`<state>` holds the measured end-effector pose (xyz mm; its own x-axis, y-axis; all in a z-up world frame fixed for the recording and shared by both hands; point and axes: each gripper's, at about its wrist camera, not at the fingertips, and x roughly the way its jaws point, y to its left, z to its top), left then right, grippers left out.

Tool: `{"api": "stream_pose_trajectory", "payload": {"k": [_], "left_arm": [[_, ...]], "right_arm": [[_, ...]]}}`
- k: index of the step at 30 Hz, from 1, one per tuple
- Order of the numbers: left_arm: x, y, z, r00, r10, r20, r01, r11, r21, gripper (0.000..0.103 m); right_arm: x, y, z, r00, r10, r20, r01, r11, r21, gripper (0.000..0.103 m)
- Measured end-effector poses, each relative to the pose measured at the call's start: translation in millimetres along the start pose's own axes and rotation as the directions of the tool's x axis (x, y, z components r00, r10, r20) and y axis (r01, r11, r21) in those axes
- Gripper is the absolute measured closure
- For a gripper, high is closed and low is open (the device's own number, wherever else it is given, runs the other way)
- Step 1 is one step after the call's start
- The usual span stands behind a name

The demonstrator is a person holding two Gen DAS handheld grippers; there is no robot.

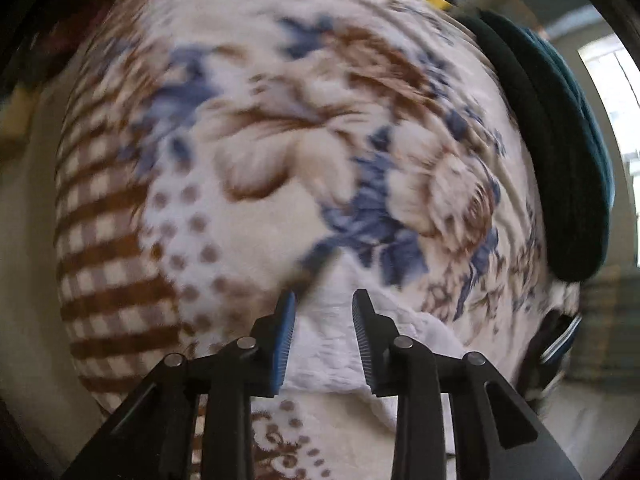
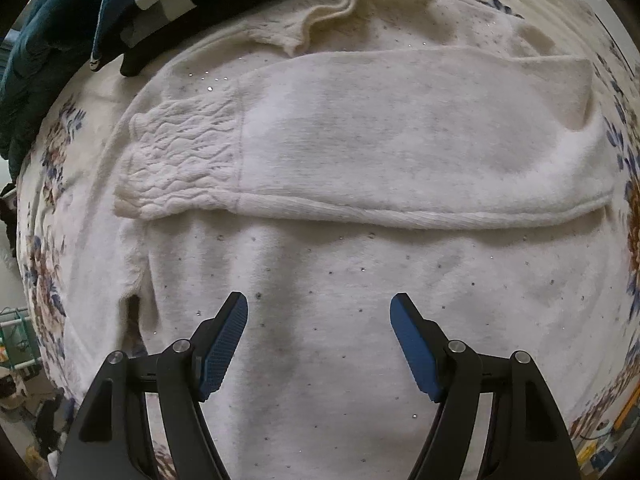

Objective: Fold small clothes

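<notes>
A cream-white knit sweater [image 2: 340, 312] with tiny sparkly studs lies flat on a floral blanket [image 2: 44, 208]. One sleeve [image 2: 360, 140] is folded across the body, its ribbed cuff [image 2: 180, 160] at the left. My right gripper [image 2: 319, 300] hovers open and empty over the sweater's lower body. In the left wrist view, a white edge of the sweater [image 1: 324, 344] lies under my left gripper [image 1: 324, 298], whose jaws stand open around it, a gap showing on each side. That view is blurred.
A pile of dark teal and black clothes [image 2: 60, 20] with a grey-white garment lies at the blanket's far left edge; it shows in the left wrist view [image 1: 560, 152] at the right. The blanket [image 1: 240, 140] covers the bed beyond the sweater.
</notes>
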<state>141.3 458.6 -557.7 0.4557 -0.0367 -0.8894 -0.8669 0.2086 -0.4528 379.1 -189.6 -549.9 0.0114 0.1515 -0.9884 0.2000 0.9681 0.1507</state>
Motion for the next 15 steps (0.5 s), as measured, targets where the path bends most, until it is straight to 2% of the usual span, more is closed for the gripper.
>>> {"api": "stream_pose_trajectory", "payload": {"k": [1, 2, 3, 5, 7, 10, 13, 14, 15], "left_arm": [[0, 13, -6, 1.000, -0.023, -0.014, 0.022, 0.998, -0.058, 0.064], [1, 23, -12, 0.998, -0.048, -0.028, 0.045, 0.993, -0.106, 0.050], [3, 30, -22, 0.996, -0.086, -0.037, 0.079, 0.983, -0.165, 0.046], [5, 42, -39, 0.987, -0.152, -0.050, 0.135, 0.960, -0.245, 0.040], [18, 37, -52, 0.979, -0.193, -0.067, 0.166, 0.943, -0.290, 0.038], [44, 24, -52, 0.979, -0.184, -0.088, 0.149, 0.940, -0.309, 0.038], [55, 3, -42, 0.996, -0.087, -0.032, 0.074, 0.952, -0.297, 0.039], [54, -6, -37, 0.998, -0.057, -0.005, 0.054, 0.961, -0.273, 0.048], [49, -21, -32, 1.000, -0.013, 0.027, 0.018, 0.977, -0.213, 0.084]], "right_arm": [[-1, -1, -1, 1.000, 0.001, 0.002, -0.001, 1.000, -0.001, 0.027], [-2, -1, -2, 1.000, 0.001, 0.007, -0.001, 1.000, -0.001, 0.027], [-4, -2, -4, 1.000, -0.001, 0.012, 0.001, 1.000, -0.001, 0.027], [-5, 9, 2, 1.000, -0.002, 0.024, 0.001, 1.000, 0.006, 0.027], [-5, 12, 9, 1.000, -0.009, 0.028, 0.008, 1.000, 0.014, 0.027], [0, 10, 15, 1.000, -0.015, 0.025, 0.014, 0.999, 0.034, 0.027], [4, 15, 23, 0.998, -0.042, 0.037, 0.040, 0.999, 0.037, 0.027], [2, 15, 25, 0.996, -0.076, 0.044, 0.075, 0.997, 0.033, 0.027], [1, 16, 28, 0.993, -0.104, 0.054, 0.103, 0.994, 0.028, 0.022]]}}
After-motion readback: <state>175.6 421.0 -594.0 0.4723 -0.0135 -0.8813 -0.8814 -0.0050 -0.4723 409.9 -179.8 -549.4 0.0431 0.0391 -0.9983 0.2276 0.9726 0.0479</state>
